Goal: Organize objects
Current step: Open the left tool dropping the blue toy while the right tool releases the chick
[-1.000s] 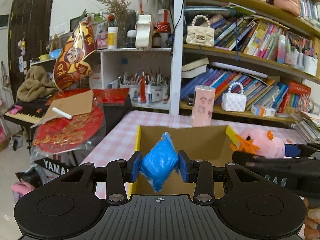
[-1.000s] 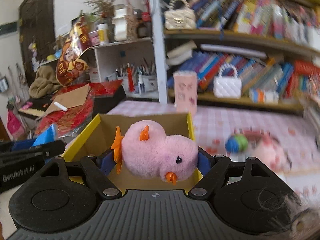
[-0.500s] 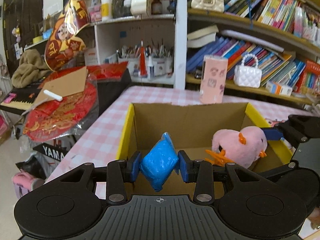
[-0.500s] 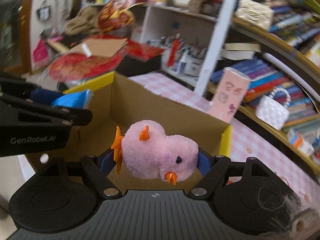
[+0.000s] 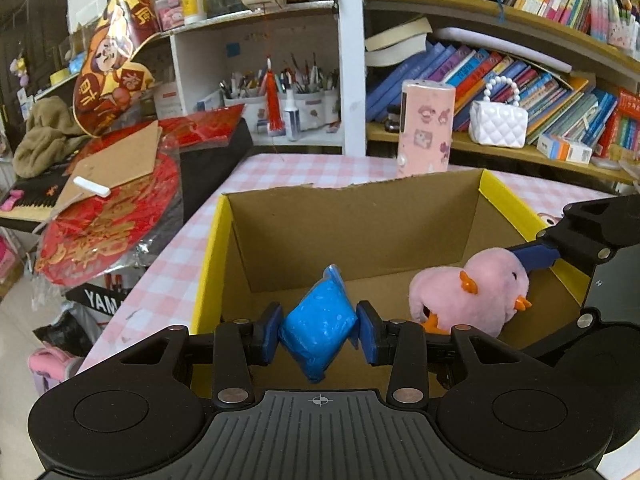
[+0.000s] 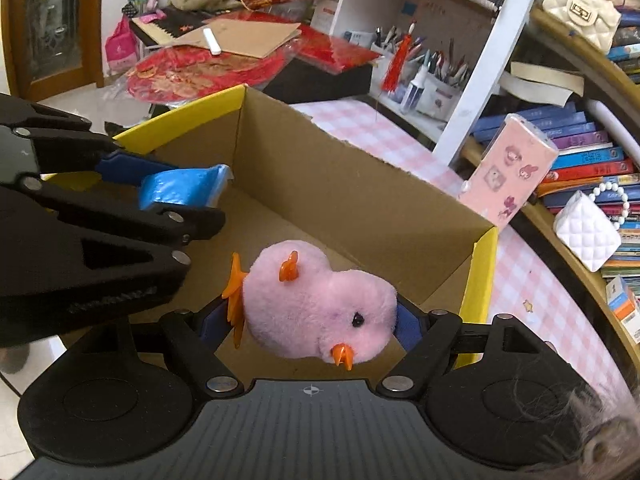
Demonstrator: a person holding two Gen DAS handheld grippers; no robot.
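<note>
My left gripper is shut on a blue soft packet and holds it over the open cardboard box with yellow rims. My right gripper is shut on a pink plush chick and holds it inside the box's opening, above the floor. In the left wrist view the chick hangs at the box's right side. In the right wrist view the left gripper with the blue packet is at the box's left.
The box stands on a pink checked table. A pink carton stands behind the box. Bookshelves with a white handbag are beyond. A keyboard with red decorations lies left of the table.
Both grippers have moved forward and down over the box. The chick and the blue packet now hang within its opening. Both grips are unchanged.
</note>
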